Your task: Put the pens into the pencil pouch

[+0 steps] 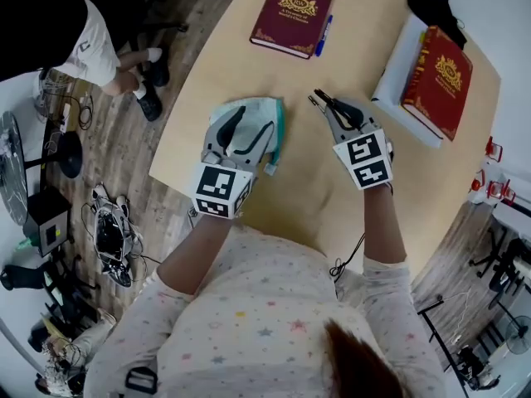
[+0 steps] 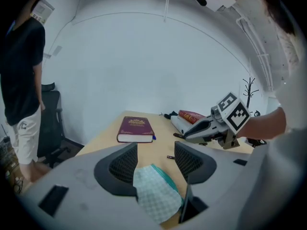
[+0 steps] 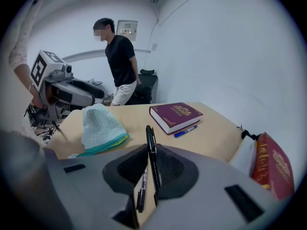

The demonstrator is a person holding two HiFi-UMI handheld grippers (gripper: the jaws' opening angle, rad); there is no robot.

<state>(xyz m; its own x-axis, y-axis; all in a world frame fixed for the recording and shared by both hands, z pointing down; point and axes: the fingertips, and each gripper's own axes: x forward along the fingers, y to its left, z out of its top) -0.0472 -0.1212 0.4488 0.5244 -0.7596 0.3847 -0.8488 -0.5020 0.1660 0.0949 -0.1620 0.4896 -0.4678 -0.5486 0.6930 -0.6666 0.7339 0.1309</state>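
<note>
Head view: pencil pouch near table left edge under left gripper, right gripper just right of it; left gripper view: jaws apart astride pouch, not pinching; right gripper view: jaws clamped on black pen, axis along jaws, pouch ahead-left.

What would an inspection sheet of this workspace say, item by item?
Surface: wooden table.
Job's things: checked pouch on the table; black pen held; blue pen beside the maroon book.
Clutter: maroon book; red book.
Grippers: left gripper open over the pouch; right gripper shut on the black pen.
Cables: black cable below the right forearm; tangled cables on the floor.
Surroundings: standing person.
</note>
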